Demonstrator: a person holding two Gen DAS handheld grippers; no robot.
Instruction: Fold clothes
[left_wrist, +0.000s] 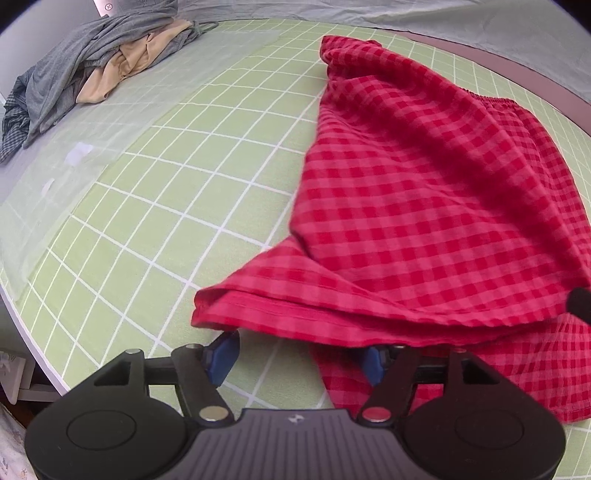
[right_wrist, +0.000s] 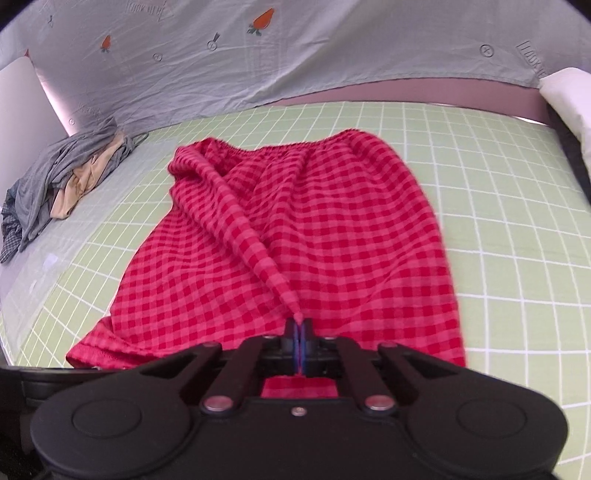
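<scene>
Green cloth with a white grid is covering the table I am working at, with a paler translucent sheet lying over its far left part. Behind the far edge a grey-blue sheet printed with small strawberries is hanging as a backdrop, and a white cushion is showing at the far right corner. Near the far left corner a heap of grey and beige clothes is sitting, well apart from my work.

Red gingham shorts are lying across the middle of the table, their elastic waistband towards the far edge and their hems towards the near edge. I am clamping my right gripper on a pinch of the red fabric, and a taut ridge of cloth is running from that pinch up towards the waistband's left end. I am holding my left gripper with its blue pads spread wide at the near left hem, which is draping just over the fingertips; whether the hem is touching them I cannot tell.
</scene>
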